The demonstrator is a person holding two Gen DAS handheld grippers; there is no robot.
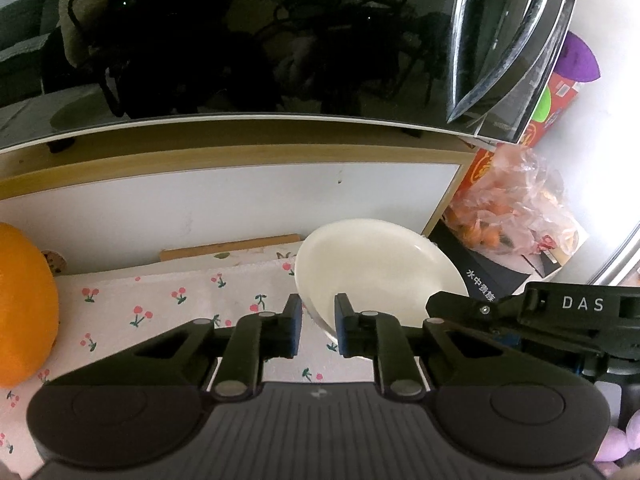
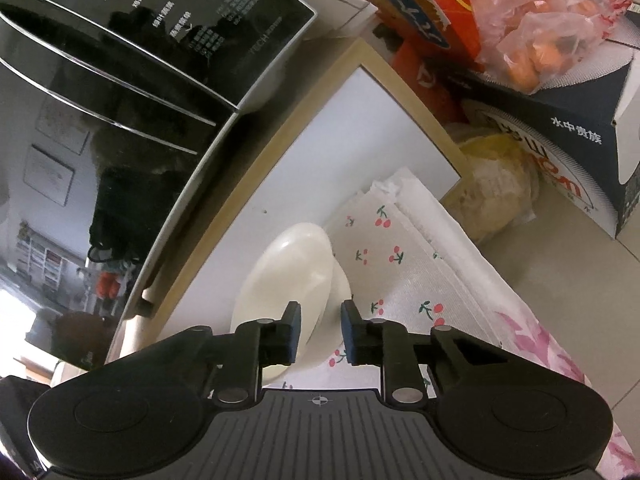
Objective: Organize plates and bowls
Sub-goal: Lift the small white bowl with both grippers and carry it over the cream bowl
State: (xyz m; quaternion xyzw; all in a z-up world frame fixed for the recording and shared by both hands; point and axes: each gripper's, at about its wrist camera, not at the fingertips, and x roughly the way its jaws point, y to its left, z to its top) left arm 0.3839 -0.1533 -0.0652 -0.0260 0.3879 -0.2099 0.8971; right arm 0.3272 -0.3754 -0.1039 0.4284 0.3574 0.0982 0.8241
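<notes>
A cream white bowl point(image 1: 372, 268) sits on a cherry-print cloth point(image 1: 160, 312) in front of a white cabinet panel. My left gripper point(image 1: 318, 326) has its jaws either side of the bowl's near rim, with a narrow gap. In the right wrist view the same bowl point(image 2: 288, 272) appears tilted. My right gripper point(image 2: 320, 332) straddles its rim with the jaws partly apart. The right gripper's body point(image 1: 560, 316) shows at the bowl's right side in the left wrist view. I cannot tell whether the pads touch the rim.
A black glossy microwave point(image 1: 240, 40) stands on the cabinet behind. An orange object point(image 1: 20, 304) sits at the left. A plastic bag of snacks point(image 1: 512, 200) and a dark box point(image 2: 580, 120) lie to the right. A floral cloth point(image 2: 540, 348) lies near.
</notes>
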